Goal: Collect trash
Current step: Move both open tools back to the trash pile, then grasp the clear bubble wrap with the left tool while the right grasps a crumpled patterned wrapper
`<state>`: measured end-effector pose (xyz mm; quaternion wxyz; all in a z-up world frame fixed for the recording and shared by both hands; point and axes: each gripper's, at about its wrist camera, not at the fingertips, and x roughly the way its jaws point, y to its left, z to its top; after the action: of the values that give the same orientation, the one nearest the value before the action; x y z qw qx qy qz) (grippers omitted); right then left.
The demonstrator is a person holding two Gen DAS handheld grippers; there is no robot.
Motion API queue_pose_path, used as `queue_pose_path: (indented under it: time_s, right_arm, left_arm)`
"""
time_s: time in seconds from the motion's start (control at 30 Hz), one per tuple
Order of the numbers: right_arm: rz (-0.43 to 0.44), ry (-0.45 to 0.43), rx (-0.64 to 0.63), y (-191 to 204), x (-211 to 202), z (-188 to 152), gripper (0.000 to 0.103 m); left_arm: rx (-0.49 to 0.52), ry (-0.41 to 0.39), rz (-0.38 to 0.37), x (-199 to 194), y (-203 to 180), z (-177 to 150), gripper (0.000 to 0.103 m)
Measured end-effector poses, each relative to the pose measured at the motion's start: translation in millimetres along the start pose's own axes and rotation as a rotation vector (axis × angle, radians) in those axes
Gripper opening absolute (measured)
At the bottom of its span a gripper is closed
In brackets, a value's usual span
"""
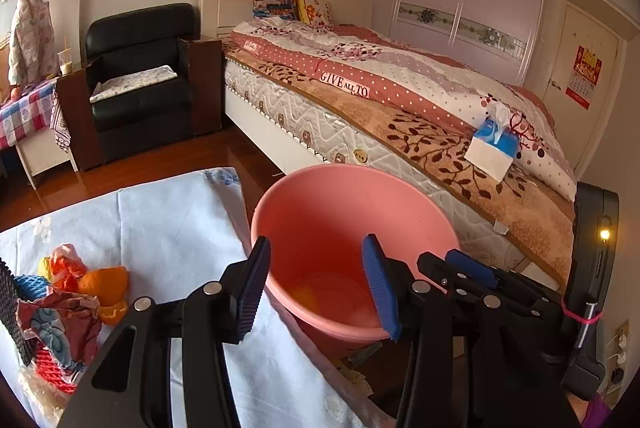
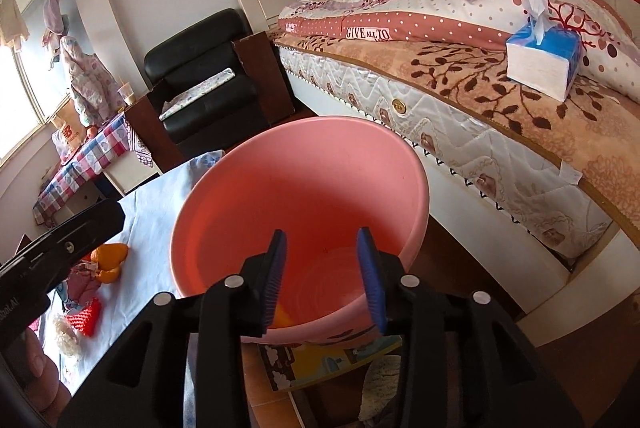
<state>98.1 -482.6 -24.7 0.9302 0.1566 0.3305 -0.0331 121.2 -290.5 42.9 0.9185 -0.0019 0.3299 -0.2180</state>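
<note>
– Both grippers, left [image 1: 316,284] and right [image 2: 322,278], hang over the pink bucket [image 1: 404,196]. Jaws apart, nothing between them.

– What's in the bucket?

– Something orange [image 2: 282,316] at the bottom.

– And more trash?

– Left of the bucket, on the white cloth [image 1: 180,228]: orange peel [image 1: 106,284], crumpled wrappers [image 1: 60,324], red rope [image 1: 52,372].

– Behind the bucket?

– Bed [image 1: 400,116] with a tissue box [image 1: 494,148].

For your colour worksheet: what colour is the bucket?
Pink bucket; clearest in the right wrist view.
</note>
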Motion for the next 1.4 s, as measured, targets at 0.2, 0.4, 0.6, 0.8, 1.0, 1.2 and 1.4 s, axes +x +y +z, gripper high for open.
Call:
queue_pose_path:
  time_s: [0.2, 0.4, 0.6, 0.8, 1.0, 1.2, 1.4]
  right_arm:
    - [0.014, -0.014, -0.028, 11, -13, -1, 0.038]
    - [0.072, -0.037, -0.089, 38, -32, -8, 0.038]
    - [0.151, -0.035, -0.171, 80, -49, -23, 0.038]
    - [0.225, -0.018, -0.219, 119, -58, -39, 0.038]
    - [0.266, 0.007, -0.28, 153, -60, -55, 0.038]
    - [0.321, 0.066, -0.286, 173, -55, -68, 0.038]
    - [0.361, 0.111, -0.299, 190, -47, -77, 0.038]
  left_arm:
    - [-0.019, -0.019, 0.008, -18, 11, -3, 0.048]
    - [-0.037, -0.043, 0.032, -48, 29, -11, 0.049]
    - [-0.08, -0.076, 0.09, -88, 63, -26, 0.049]
    - [-0.133, -0.106, 0.192, -130, 108, -48, 0.051]
    - [-0.219, -0.108, 0.294, -165, 158, -74, 0.055]
    - [-0.336, -0.071, 0.353, -183, 209, -108, 0.059]
    - [-0.432, -0.009, 0.337, -178, 238, -133, 0.059]
